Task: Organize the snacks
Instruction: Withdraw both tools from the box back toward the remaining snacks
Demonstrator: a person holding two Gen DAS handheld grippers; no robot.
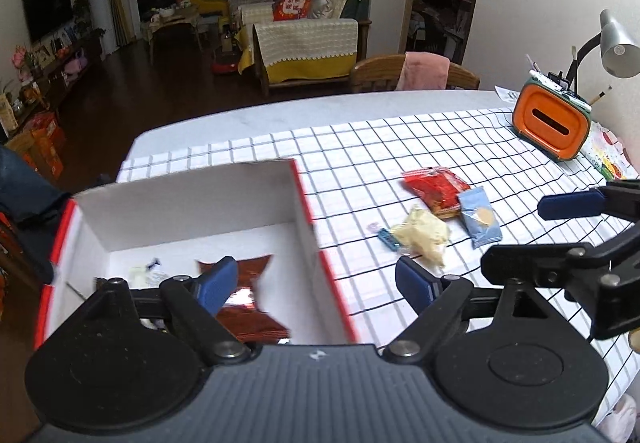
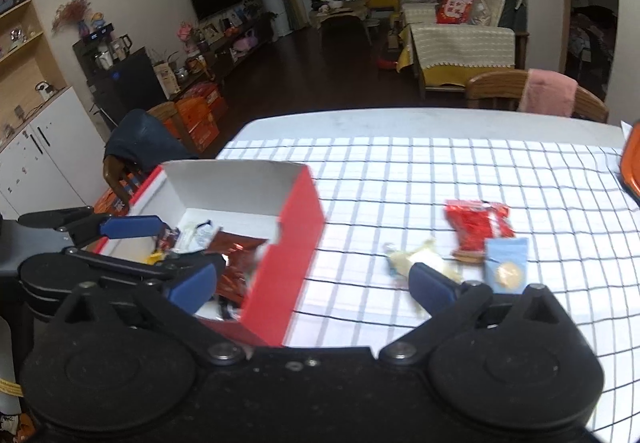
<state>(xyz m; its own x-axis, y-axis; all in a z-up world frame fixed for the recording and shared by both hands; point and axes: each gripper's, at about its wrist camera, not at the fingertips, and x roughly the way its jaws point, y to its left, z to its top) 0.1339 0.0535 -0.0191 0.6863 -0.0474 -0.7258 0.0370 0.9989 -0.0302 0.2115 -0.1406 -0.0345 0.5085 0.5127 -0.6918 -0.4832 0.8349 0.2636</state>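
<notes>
A red box with a white inside (image 1: 304, 203) (image 2: 296, 243) stands open on the checked tablecloth. It holds a shiny dark red packet (image 1: 244, 307) (image 2: 236, 263) and a few small wrapped snacks (image 2: 192, 239). On the cloth to its right lie a red snack pack (image 1: 436, 189) (image 2: 478, 227), a light blue cookie pack (image 1: 480, 219) (image 2: 506, 263) and a pale yellow packet (image 1: 424, 235) (image 2: 420, 257). My left gripper (image 1: 316, 283) is open and empty above the box's right wall. My right gripper (image 2: 312, 283) is open and empty between the box and the loose snacks.
An orange and green container (image 1: 552, 123) with pens stands at the table's far right, beside a grey desk lamp (image 1: 616, 43). A wooden chair with a pink towel (image 1: 424, 73) (image 2: 548, 91) stands behind the table. A small blue wrapper (image 1: 389, 239) lies by the yellow packet.
</notes>
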